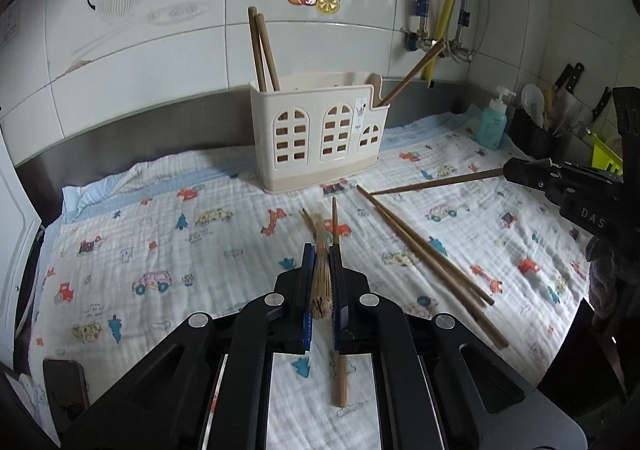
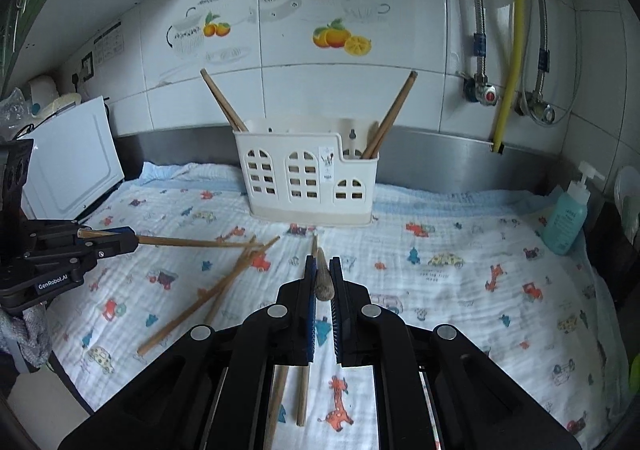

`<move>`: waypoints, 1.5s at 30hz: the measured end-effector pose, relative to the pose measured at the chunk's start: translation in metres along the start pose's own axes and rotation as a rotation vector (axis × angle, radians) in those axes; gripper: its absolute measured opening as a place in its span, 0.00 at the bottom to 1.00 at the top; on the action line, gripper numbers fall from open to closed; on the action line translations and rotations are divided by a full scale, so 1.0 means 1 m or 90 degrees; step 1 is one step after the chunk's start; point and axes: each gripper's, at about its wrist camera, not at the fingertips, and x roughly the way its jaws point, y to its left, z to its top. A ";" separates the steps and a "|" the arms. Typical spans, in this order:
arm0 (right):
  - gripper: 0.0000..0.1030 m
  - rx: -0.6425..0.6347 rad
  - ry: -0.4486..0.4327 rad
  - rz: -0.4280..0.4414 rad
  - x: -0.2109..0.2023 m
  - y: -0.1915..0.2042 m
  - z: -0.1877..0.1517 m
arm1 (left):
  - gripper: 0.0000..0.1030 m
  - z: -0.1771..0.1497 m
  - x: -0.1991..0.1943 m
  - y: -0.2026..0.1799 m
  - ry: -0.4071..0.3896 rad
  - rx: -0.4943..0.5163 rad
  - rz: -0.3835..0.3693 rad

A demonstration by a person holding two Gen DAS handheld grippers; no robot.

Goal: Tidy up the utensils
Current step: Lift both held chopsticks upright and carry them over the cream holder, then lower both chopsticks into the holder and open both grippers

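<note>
White quilted cloth printed with cars and giraffes [image 1: 160,250], spread beneath both claws. Cream plastic utensil caddy with arched window cut-outs [image 1: 316,138], upright straight ahead of each claw, beyond the fingertips; brown wooden chopsticks already stowed [image 1: 262,50], two in its left end, more in its right end [image 2: 390,114]. Loose brown wooden chopsticks [image 1: 424,250], on the cloth between the two claws, crossed, not yet collected; exact count unclear. Left gripper [image 1: 322,250], jaws clamped on one pale wooden chopstick [image 1: 320,282], raised off the cloth. Right gripper [image 2: 322,262], jaws clamped on one darker wooden chopstick [image 2: 322,282]. Judged part done: several stowed, two in hand, the loose ones left.
</note>
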 end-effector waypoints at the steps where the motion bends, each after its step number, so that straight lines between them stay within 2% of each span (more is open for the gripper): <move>1: 0.06 0.000 -0.004 0.004 -0.001 0.000 0.005 | 0.05 0.004 -0.001 0.000 -0.005 0.001 -0.001; 11: 0.06 -0.025 -0.030 0.022 -0.008 -0.007 0.078 | 0.05 0.055 -0.009 0.011 -0.053 -0.002 -0.005; 17: 0.06 -0.046 -0.046 0.039 -0.021 -0.014 0.129 | 0.05 0.088 -0.007 0.013 -0.064 0.008 -0.013; 24: 0.06 -0.065 -0.056 0.019 -0.030 -0.025 0.169 | 0.05 0.128 -0.017 0.011 -0.100 0.009 -0.040; 31: 0.06 -0.054 -0.065 0.014 -0.030 -0.038 0.188 | 0.05 0.177 -0.034 0.001 -0.179 0.020 -0.028; 38: 0.06 -0.061 -0.043 0.012 -0.009 -0.038 0.193 | 0.05 0.220 -0.028 0.001 -0.242 0.023 0.035; 45: 0.06 -0.073 -0.005 0.018 0.016 -0.038 0.186 | 0.05 0.231 0.005 0.008 -0.231 0.014 0.071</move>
